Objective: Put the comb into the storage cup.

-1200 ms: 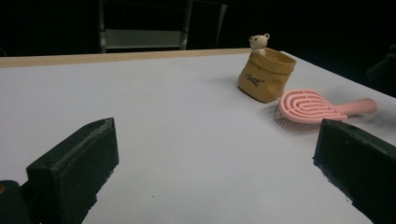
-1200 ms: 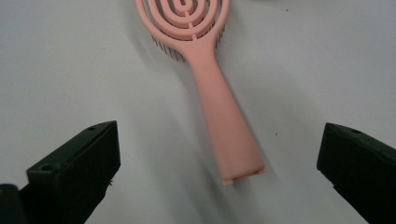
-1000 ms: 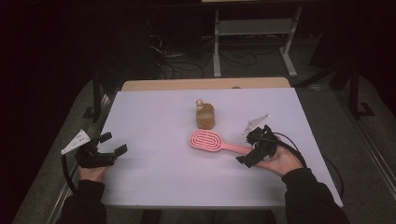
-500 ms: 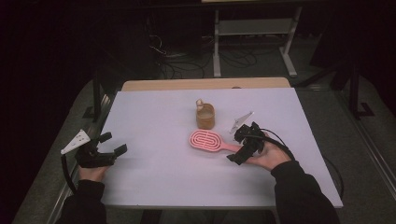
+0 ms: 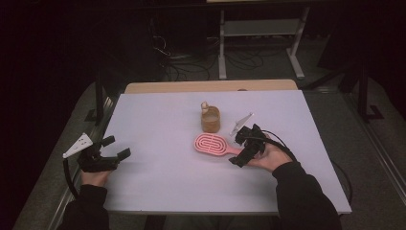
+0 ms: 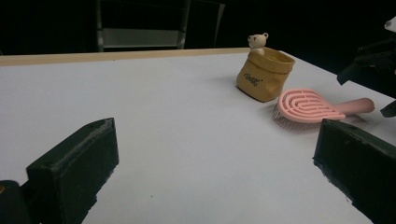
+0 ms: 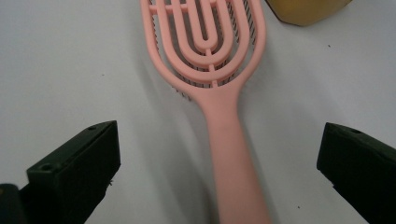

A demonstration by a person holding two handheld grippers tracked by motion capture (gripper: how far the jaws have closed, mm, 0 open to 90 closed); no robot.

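Observation:
A pink vented hairbrush (image 5: 213,143) (image 7: 215,70) (image 6: 308,106) lies bristles down on the white table, its handle pointing right. My right gripper (image 5: 242,148) (image 7: 219,172) is open, its jaws on either side of the handle, neither touching it. Just behind the brush stands a small tan pouch (image 5: 210,120) (image 6: 264,74) with a tiny bear figure at its rim. My left gripper (image 5: 117,146) (image 6: 210,177) is open over bare table at the left edge, far from the brush, with nothing between its jaws.
The white table top (image 5: 158,120) has a wooden strip (image 5: 210,86) along its far edge. Beyond it, on the dark floor, are cables and a metal rack (image 5: 261,28). Bare table lies between the two grippers.
My right gripper has moved left along the table onto the brush handle, jaws now straddling it. The left gripper, brush and pouch have stayed put.

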